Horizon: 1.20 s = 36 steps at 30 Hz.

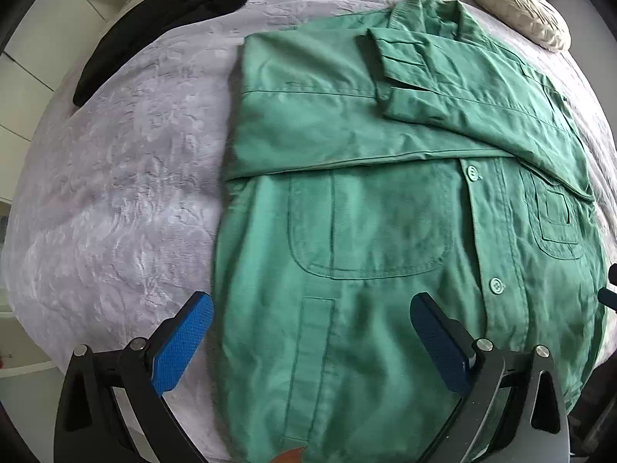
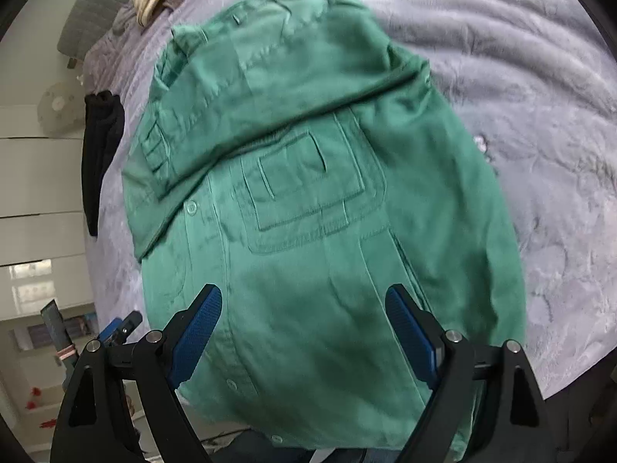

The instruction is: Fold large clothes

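A green button-up work shirt (image 1: 370, 200) lies front-up on a lilac bedspread (image 1: 115, 177). Both sleeves are folded across its chest, and the cuff (image 1: 389, 54) of one rests near the collar. My left gripper (image 1: 312, 308) hovers open above the shirt's lower left part, with nothing between its blue pads. In the right wrist view the same shirt (image 2: 308, 200) fills the middle, and its chest pocket (image 2: 308, 193) faces up. My right gripper (image 2: 304, 305) is open above the shirt's lower front, holding nothing. The tip of the left gripper (image 2: 123, 326) shows at the lower left.
A black garment (image 1: 166, 19) lies along the bed's far left edge, and it shows again as a dark garment (image 2: 100, 158) hanging over the side. A cream ruffled pillow (image 1: 513, 11) sits at the head. White drawers (image 2: 38, 200) stand beside the bed.
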### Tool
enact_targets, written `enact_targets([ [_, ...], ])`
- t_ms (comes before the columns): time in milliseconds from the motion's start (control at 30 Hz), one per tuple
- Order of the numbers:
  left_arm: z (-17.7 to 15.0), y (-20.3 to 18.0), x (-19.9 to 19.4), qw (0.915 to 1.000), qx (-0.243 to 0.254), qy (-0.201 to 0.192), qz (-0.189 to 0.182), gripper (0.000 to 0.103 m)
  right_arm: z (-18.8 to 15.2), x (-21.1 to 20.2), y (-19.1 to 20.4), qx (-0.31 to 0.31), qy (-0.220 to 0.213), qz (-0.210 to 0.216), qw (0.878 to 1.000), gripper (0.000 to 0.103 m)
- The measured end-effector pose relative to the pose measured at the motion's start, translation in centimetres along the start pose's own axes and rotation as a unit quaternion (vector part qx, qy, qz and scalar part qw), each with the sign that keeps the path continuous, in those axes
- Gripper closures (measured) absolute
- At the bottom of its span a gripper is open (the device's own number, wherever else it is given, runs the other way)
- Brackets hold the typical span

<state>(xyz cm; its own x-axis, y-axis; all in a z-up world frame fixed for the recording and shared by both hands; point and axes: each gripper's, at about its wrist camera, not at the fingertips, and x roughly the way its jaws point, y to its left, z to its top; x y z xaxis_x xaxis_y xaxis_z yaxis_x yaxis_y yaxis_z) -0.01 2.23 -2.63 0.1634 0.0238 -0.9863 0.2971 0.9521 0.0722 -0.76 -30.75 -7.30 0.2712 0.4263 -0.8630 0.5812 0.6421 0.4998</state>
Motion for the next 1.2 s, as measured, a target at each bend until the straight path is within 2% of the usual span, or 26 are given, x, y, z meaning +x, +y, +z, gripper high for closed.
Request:
enact_targets([
  [367,0.6,-2.6,-1.2,0.9998,-0.004,-0.004,0.02,0.0,1.6,-1.2,-1.2,-0.012,0.005,0.008,1.0,0.014],
  [567,0.5,-4.2,-2.1,0.9998,-0.002,-0.007,0.018,0.0,2.7,-1.6,-2.1,-0.018,0.014,0.012,1.0,0.014],
  [1000,0.7,-7.2,-2.6,0.9994,0.007,-0.002,0.033,0.0,3.1,-1.9,-4.0,-0.012,0.026,0.027,0.999,0.014],
  [1200,-0.1,-8.2,-3.0,0.9991,-0.003,0.001,0.043,0.0,3.6,-1.3,-4.2,-0.028,0.041,0.033,0.998,0.014],
])
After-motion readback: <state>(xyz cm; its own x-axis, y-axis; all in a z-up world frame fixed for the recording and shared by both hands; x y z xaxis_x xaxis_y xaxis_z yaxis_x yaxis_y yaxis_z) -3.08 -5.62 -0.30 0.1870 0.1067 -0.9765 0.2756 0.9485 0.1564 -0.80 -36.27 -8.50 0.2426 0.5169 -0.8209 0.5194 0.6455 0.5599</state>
